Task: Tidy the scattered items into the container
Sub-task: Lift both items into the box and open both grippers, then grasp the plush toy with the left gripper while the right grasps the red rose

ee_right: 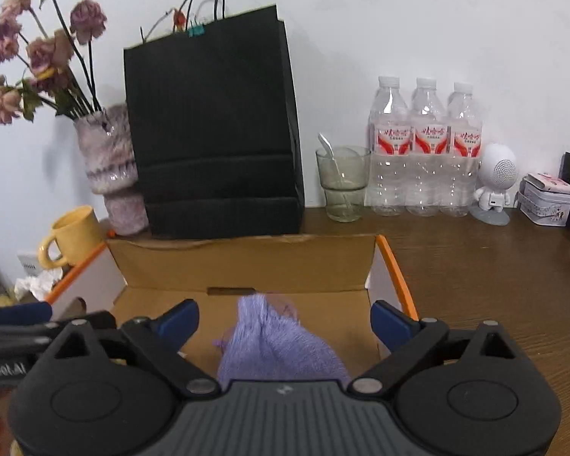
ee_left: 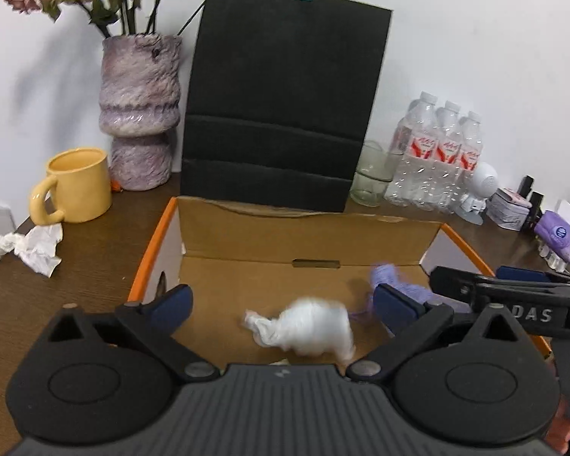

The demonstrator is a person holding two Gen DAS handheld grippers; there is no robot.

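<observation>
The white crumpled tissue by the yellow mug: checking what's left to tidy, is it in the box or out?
Out. The crumpled tissue lies on the table beside the yellow mug, left of the box.

The box [ee_left: 247, 235] is matt brown cardboard inside, with glossy white and orange outer walls. In it lie a soft white cloth [ee_left: 311, 326], blurred, and a fuzzy purple knit [ee_right: 277, 342]. The tabletop [ee_right: 475, 266] is dark wood grain with a slight sheen. At 12 o'clock stands a matt black paper bag [ee_left: 285, 95]; at 10 o'clock a smooth yellow ceramic mug [ee_left: 76, 186] and crumpled white tissue [ee_left: 30, 247]. At 2 o'clock are clear plastic bottles [ee_right: 425, 152] and a glass [ee_right: 342, 186]. Each hand-held gripper, left [ee_left: 281, 300] and right [ee_right: 285, 317], is matt black plastic with blue pads [ee_left: 174, 300].
</observation>
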